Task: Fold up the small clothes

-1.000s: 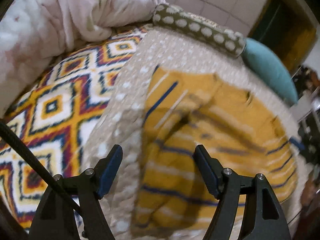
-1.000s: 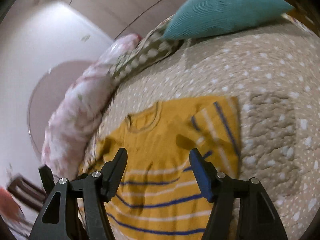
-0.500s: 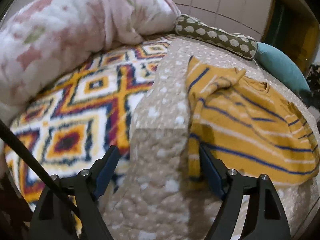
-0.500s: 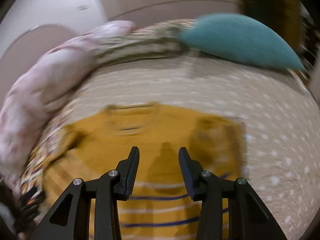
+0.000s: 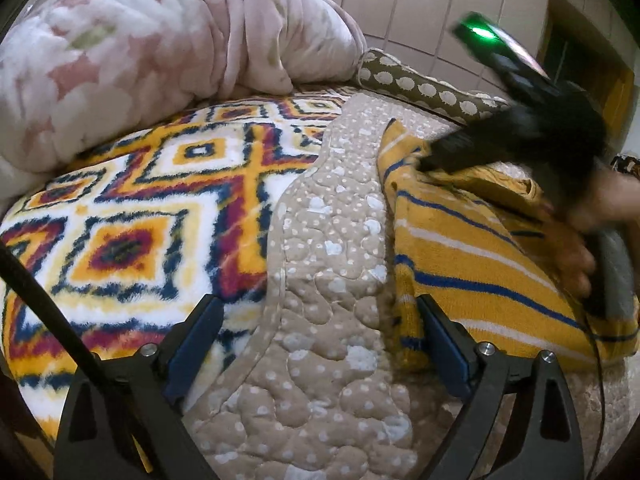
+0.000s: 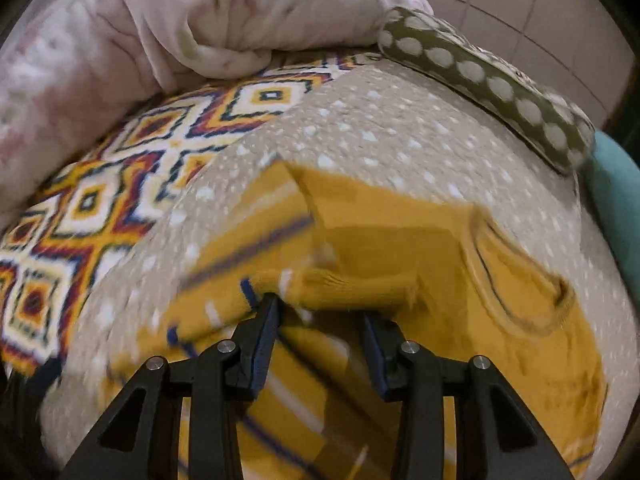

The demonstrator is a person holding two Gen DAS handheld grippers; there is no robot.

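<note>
**Left wrist and right wrist views: bed surface, one garment, two grippers**

1. Beige quilted bedspread with white dots [image 5: 332,320] — covers the near and right part of the bed; bears the garment.
2. Fleece blanket in a yellow, red, navy and white diamond pattern [image 5: 132,216] — lies left of the bedspread, its edge tucked under the quilted border.
3. Pink and white floral plush comforter [image 5: 140,40] — bunched at the far left, resting on the patterned blanket.
4. Mustard-yellow knitted shirt with blue and white stripes [image 5: 472,256] — lies on the bedspread, right of centre in the left wrist view. In the right wrist view a sleeve is lifted and folded over the body [image 6: 352,280]; round neckline visible to the right. Motion blur there.
5. Olive bolster pillow with pale spots [image 6: 488,84] — along the far edge, by the tiled wall.
6. Teal cushion [image 6: 620,216] — partly visible, right of the bolster.
7. Right gripper [image 6: 320,312] — jaws partly parted, the bunched sleeve edge lying against their tips; whether they pinch it cannot be told.
8. Left gripper [image 5: 320,344] — jaws spread wide, holding nothing, over the bedspread just beside the shirt's hem.
</note>
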